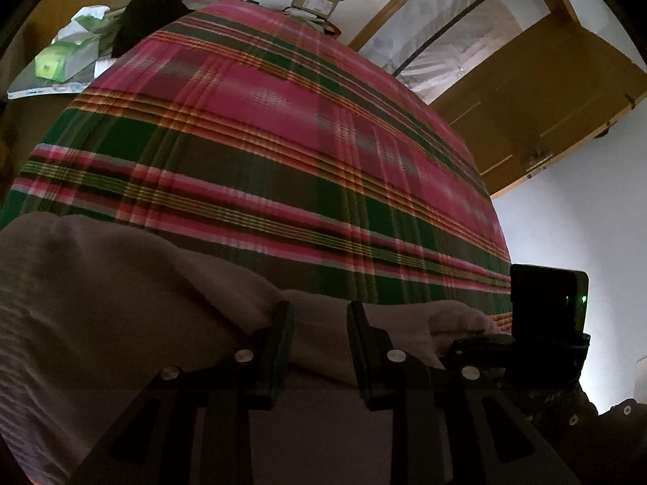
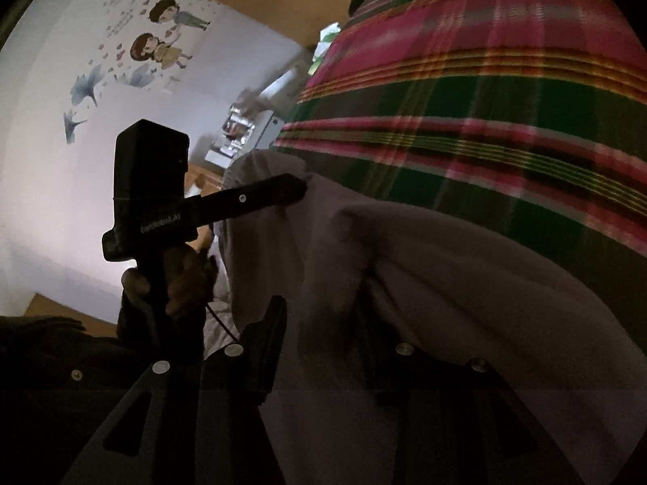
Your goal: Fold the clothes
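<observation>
Two grippers meet at one grey cloth (image 1: pixel 121 303) lying on a striped blanket (image 1: pixel 283 141). The left gripper (image 1: pixel 319 315) has cloth between its half-wide fingers, but I cannot tell if they squeeze it. The right gripper (image 2: pixel 323 315) has its fingers apart, with cloth draped loosely over one.

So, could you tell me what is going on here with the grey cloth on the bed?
A person is folding a grey garment on a plaid bedspread, holding a claw in each hand. The left claw has a fold of the grey fabric between its fingers. The right claw is over the same garment, with cloth draped across one finger; its jaws have a gap, and a firm grip cannot be told. Boxes and packets lie at the far end of the bed.
</observation>
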A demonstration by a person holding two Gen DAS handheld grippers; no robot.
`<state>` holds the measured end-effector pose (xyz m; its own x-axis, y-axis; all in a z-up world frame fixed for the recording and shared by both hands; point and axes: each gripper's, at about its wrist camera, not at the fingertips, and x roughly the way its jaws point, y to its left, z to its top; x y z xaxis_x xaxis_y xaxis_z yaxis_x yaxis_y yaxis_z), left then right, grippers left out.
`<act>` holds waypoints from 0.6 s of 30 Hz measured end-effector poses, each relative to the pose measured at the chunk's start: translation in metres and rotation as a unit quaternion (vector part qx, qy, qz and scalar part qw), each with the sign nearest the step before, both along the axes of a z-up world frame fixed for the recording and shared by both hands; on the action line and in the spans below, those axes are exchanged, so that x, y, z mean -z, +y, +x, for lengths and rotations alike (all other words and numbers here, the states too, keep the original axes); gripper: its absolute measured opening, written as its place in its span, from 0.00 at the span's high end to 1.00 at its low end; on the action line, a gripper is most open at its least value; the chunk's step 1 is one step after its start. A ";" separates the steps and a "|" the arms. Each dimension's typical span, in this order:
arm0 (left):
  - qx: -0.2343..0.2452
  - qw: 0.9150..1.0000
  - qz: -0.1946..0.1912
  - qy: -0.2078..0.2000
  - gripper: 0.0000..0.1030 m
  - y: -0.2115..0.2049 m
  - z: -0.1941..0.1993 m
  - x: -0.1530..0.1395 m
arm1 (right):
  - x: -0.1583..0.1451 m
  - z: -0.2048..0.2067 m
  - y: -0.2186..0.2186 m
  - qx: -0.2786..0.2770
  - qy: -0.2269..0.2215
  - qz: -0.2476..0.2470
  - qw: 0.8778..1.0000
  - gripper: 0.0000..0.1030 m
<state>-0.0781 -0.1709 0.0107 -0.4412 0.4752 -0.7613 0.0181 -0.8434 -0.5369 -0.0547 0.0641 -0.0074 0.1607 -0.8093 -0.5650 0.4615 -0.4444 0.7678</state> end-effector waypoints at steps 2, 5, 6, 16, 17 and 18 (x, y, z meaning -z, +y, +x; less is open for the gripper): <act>-0.001 1.000 0.005 0.000 0.73 -0.003 0.000 0.001 | 0.000 -0.003 -0.005 -0.001 -0.003 -0.004 1.000 0.66; 0.001 1.000 0.013 0.000 0.73 -0.005 -0.001 0.002 | 0.002 -0.008 -0.011 -0.005 -0.015 -0.018 1.000 0.63; 0.002 1.000 0.014 0.000 0.73 -0.006 -0.001 0.003 | 0.004 -0.010 -0.014 -0.007 -0.020 -0.022 1.000 0.63; 0.005 1.000 0.029 0.003 0.73 -0.009 -0.001 0.006 | 0.002 -0.021 -0.013 0.015 -0.017 -0.027 0.999 0.63; 0.004 1.000 0.030 0.003 0.73 -0.009 -0.001 0.006 | 0.002 -0.021 -0.012 0.018 -0.017 -0.031 0.999 0.63; 0.004 0.999 0.032 0.003 0.73 -0.010 -0.001 0.006 | 0.002 -0.022 -0.011 0.020 -0.018 -0.035 0.999 0.63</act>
